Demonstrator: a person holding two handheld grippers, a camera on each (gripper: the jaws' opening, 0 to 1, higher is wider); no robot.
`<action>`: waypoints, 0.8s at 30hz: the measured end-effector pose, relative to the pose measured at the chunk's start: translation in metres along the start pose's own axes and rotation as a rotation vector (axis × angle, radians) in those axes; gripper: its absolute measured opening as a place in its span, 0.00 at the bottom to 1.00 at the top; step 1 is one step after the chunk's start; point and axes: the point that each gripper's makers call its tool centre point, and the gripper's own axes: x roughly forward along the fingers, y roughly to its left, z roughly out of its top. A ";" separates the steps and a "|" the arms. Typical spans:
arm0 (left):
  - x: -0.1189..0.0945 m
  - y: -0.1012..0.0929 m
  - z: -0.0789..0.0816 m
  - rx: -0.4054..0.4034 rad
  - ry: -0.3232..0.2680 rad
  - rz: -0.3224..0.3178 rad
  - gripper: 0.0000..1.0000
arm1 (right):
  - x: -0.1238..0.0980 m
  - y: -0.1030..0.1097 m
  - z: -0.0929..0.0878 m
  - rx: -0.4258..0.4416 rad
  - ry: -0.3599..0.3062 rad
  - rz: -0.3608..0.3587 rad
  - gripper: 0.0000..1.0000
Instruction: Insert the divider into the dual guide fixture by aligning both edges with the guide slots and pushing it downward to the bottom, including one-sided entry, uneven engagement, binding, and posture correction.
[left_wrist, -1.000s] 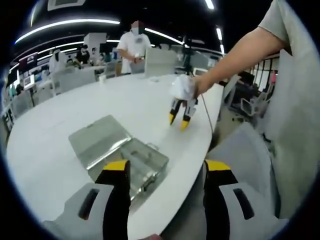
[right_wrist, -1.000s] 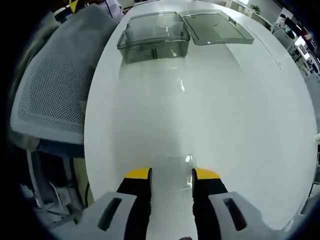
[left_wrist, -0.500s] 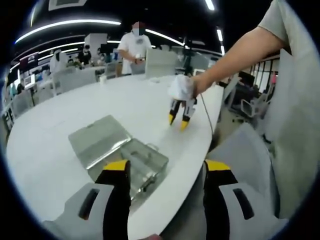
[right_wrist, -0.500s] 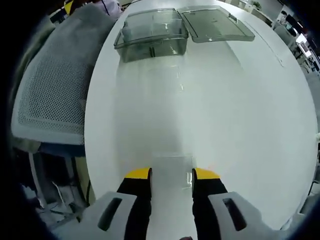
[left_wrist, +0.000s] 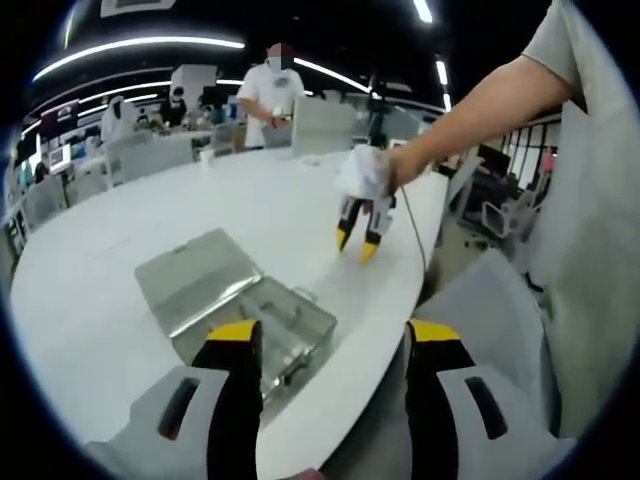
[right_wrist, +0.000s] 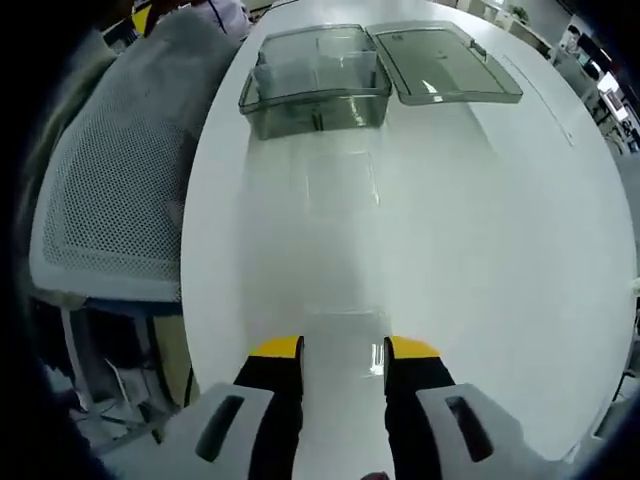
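Observation:
The clear plastic fixture box (right_wrist: 315, 85) stands on the white table (right_wrist: 470, 250), its hinged lid (right_wrist: 445, 65) lying open beside it. In the left gripper view the same box (left_wrist: 270, 325) sits just beyond my left gripper (left_wrist: 335, 335), which is open with nothing between its jaws. A thin transparent divider (right_wrist: 345, 340) spans the gap between the jaws of my right gripper (right_wrist: 343, 348), which is shut on it, well short of the box. From the left gripper view, the right gripper (left_wrist: 357, 243) points down over the table near its edge, held by a person's hand.
A grey mesh chair (right_wrist: 110, 190) stands against the table's curved edge beside the box. The person's arm and grey shirt (left_wrist: 590, 200) take up the right of the left gripper view. Other people and desks are far back across the room.
The right gripper view has shifted slightly, so the box sits a little further right and lower in it; the divider stays fixed between the jaws. The left gripper view is almost unchanged.

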 end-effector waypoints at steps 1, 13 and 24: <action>0.000 0.000 0.000 -0.002 0.000 0.000 0.56 | -0.002 0.002 0.002 -0.001 -0.001 0.001 0.27; 0.007 -0.001 -0.002 -0.024 -0.001 -0.009 0.55 | -0.014 0.020 0.031 -0.088 -0.020 0.008 0.27; 0.016 0.001 -0.002 -0.078 0.001 -0.016 0.51 | -0.032 0.037 0.069 -0.185 -0.048 -0.007 0.27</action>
